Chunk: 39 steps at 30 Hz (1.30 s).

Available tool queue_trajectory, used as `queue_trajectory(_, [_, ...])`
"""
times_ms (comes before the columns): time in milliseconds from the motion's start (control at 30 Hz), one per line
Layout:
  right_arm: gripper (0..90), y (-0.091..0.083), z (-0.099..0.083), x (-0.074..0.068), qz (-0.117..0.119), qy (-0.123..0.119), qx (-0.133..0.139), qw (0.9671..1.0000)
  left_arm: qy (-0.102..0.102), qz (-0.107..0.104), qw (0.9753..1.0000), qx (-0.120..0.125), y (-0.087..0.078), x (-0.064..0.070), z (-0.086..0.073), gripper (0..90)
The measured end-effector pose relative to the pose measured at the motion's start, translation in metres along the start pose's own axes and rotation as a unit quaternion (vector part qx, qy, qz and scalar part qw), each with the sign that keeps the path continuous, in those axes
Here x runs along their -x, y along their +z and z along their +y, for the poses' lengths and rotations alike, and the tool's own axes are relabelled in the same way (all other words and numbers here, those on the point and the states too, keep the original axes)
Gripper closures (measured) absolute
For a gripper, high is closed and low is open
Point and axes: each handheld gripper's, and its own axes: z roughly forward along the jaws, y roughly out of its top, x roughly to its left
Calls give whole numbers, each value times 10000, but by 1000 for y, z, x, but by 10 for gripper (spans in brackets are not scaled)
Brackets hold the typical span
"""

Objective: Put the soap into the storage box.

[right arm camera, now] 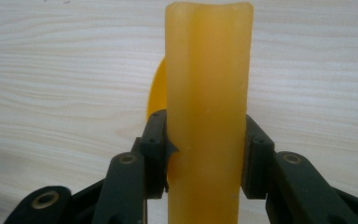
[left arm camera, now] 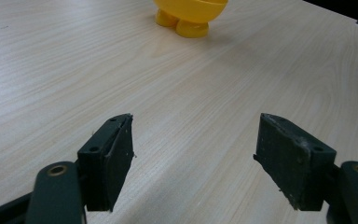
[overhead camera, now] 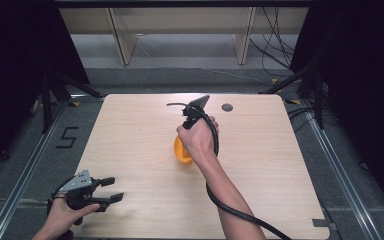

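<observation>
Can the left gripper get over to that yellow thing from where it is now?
Probably yes. The left gripper has its jaws wide open, with bare table between it and the yellow object. But the right gripper already clamps that object's upright handle, so only its lower part looks free.

Overhead and low gripper cameras share the table (overhead camera: 280, 165).
</observation>
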Motion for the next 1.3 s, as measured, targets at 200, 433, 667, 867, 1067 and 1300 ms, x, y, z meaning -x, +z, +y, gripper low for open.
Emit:
queue_trajectory(200, [616,3,5,-4,-89,207,-100,9997,-49,-26,10000,34,0,1,0,267])
queue_trajectory(433, [616,7,9,-9,-91,193,-177,9996,-57,-20,10000,29,-1,0,0,267])
queue_trajectory(667, [616,9,10,-13,-93,126,-226,9996,-55,-29,10000,28,0,0,0,267])
queue_trajectory(867, [616,11,11,-11,-174,139,-260,9994,-37,-25,10000,34,0,0,0,267])
queue_trajectory(1067, [616,13,12,-10,-163,212,-275,9993,-36,-35,10000,32,0,0,0,267])
queue_trajectory(1300, [616,15,12,-11,-206,116,-284,9993,-48,-50,10000,19,0,0,0,267])
